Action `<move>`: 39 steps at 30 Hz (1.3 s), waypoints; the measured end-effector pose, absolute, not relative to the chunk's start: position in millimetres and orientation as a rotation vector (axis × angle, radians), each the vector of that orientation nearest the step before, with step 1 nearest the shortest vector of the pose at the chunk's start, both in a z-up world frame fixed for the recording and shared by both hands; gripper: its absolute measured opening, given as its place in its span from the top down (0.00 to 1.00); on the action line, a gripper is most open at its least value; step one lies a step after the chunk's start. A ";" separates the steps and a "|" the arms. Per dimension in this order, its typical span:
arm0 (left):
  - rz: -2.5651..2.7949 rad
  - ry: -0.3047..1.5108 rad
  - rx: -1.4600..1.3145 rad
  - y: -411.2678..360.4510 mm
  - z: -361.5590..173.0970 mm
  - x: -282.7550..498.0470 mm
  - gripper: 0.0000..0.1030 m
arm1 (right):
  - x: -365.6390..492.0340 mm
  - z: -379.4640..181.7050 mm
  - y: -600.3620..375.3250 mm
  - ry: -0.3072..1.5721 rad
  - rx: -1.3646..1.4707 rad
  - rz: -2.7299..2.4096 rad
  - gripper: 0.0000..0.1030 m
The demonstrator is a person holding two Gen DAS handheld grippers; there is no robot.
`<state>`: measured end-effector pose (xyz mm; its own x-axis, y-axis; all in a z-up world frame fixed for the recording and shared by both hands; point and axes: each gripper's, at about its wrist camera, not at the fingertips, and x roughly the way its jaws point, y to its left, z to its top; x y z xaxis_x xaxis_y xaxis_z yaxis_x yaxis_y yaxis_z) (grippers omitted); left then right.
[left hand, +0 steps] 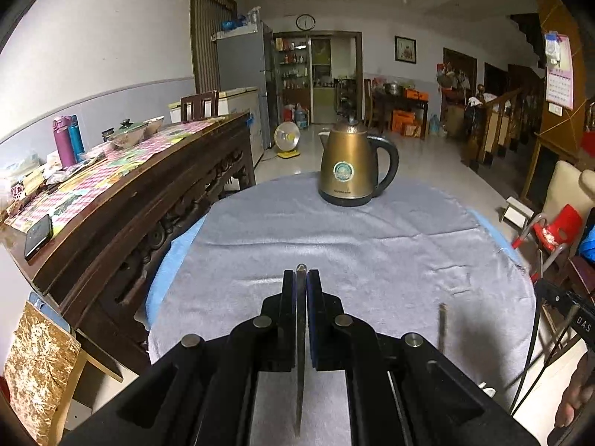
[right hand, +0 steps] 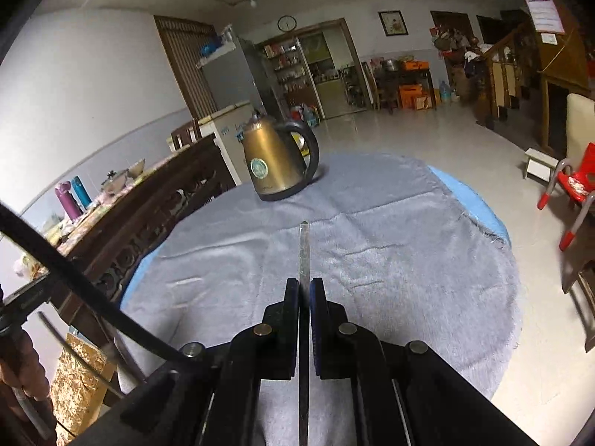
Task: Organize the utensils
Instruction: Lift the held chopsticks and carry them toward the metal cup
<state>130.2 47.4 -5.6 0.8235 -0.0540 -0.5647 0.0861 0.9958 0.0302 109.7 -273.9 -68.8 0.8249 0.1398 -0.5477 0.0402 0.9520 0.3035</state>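
Observation:
My left gripper (left hand: 301, 274) is shut on a slim metal utensil (left hand: 299, 390) seen edge-on; its tip just clears the fingertips and the rest runs back toward the camera. My right gripper (right hand: 305, 281) is shut on a second thin metal utensil (right hand: 305, 249), which sticks well forward of the pads. Both hang above a round table with a grey cloth (left hand: 372, 260) (right hand: 390, 260). In the left wrist view the right gripper's utensil (left hand: 442, 325) shows blurred at the lower right. What kind of utensil each is cannot be told.
A gold electric kettle (left hand: 351, 165) (right hand: 277, 160) stands at the table's far side. A dark carved sideboard (left hand: 148, 200) crowded with bottles and bowls runs along the left. A red child's chair (right hand: 574, 186) stands on the tiled floor to the right. A black cable (right hand: 93, 297) crosses the right wrist view.

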 end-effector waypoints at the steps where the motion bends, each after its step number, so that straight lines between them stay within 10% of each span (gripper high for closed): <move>1: -0.080 0.595 0.049 48.0 -3.7 126.4 0.95 | 105.4 -65.4 -272.6 0.593 0.309 0.056 0.94; 39: -0.319 0.305 -0.102 68.5 87.5 -17.7 0.95 | 11.5 -12.9 -263.0 0.261 0.391 0.161 0.94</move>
<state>-17.7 68.5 87.5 0.9043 -0.3230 -0.2790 0.2925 0.9450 -0.1460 11.5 -263.0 -12.9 0.9540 0.2042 -0.2194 -0.1044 0.9126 0.3952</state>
